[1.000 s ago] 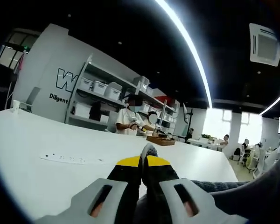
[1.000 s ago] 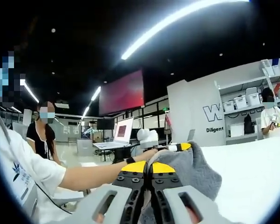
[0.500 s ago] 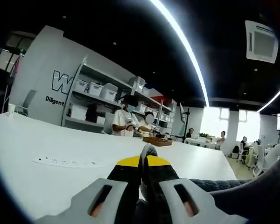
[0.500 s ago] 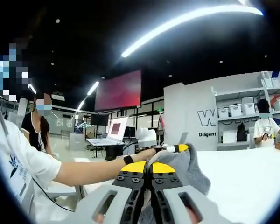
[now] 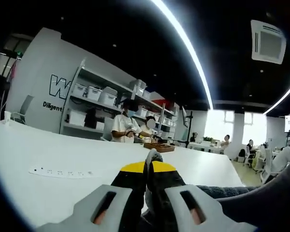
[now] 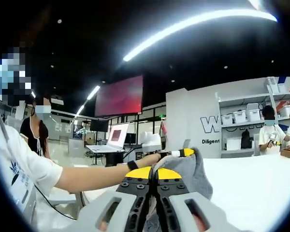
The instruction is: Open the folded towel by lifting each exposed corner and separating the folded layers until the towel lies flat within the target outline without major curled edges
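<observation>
In the left gripper view my left gripper (image 5: pixel 147 166) is shut on a corner of the grey towel (image 5: pixel 217 192), whose cloth pokes up between the yellow-tipped jaws and trails off to the lower right. In the right gripper view my right gripper (image 6: pixel 155 172) is shut on another corner of the grey towel (image 6: pixel 186 170), which bunches up just right of the jaws. Beyond it the left gripper (image 6: pixel 182 152) shows, held in the person's outstretched hand, also pinching the towel. Both corners are held above the white table (image 5: pixel 48 154). The rest of the towel is hidden below.
A white power strip (image 5: pixel 63 172) lies on the table at the left. A wooden tray (image 5: pixel 159 146) sits far back, where people stand by shelving (image 5: pixel 94 104) with white bins. The person's arm (image 6: pixel 94 178) reaches across the right gripper view. A laptop (image 6: pixel 111 140) stands on a distant desk.
Both views have panned slightly, shifting the background sideways. The grips on the towel corners are unchanged.
</observation>
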Action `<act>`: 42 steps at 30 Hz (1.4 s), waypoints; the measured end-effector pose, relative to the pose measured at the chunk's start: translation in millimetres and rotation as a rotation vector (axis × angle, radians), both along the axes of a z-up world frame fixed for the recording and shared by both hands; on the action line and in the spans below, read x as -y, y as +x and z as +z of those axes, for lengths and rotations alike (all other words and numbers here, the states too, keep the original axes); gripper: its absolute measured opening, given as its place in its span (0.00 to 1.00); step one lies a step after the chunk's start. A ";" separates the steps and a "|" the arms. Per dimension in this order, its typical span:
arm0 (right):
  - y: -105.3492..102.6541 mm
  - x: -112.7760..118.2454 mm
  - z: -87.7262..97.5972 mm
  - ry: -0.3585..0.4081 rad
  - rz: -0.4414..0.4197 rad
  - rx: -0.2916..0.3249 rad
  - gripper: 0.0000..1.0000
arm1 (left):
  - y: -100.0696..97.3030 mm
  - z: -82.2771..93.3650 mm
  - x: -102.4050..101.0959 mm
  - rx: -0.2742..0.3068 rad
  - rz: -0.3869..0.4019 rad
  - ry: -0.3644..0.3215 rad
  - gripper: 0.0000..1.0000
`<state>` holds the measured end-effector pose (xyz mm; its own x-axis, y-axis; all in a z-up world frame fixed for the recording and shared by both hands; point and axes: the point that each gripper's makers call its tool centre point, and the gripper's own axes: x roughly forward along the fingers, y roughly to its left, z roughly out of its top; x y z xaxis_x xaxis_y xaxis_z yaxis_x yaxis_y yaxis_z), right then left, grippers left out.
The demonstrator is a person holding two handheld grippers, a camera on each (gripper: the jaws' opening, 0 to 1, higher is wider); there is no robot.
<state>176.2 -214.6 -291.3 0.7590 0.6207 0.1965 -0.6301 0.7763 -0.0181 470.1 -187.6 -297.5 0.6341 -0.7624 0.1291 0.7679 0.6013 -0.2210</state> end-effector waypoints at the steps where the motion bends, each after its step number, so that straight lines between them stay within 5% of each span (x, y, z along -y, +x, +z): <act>1: 0.0 0.4 0.0 0.000 -0.001 0.000 0.00 | 0.0 0.1 1.1 0.001 -0.002 0.003 0.00; 19: -2.8 33.3 -8.1 -0.031 -0.074 -0.011 0.00 | -2.1 -9.8 41.8 -0.015 -0.048 0.021 0.00; 42: -7.1 53.7 -35.2 -0.156 -0.163 -0.020 0.00 | -4.2 -33.5 60.9 -0.076 -0.085 0.058 0.00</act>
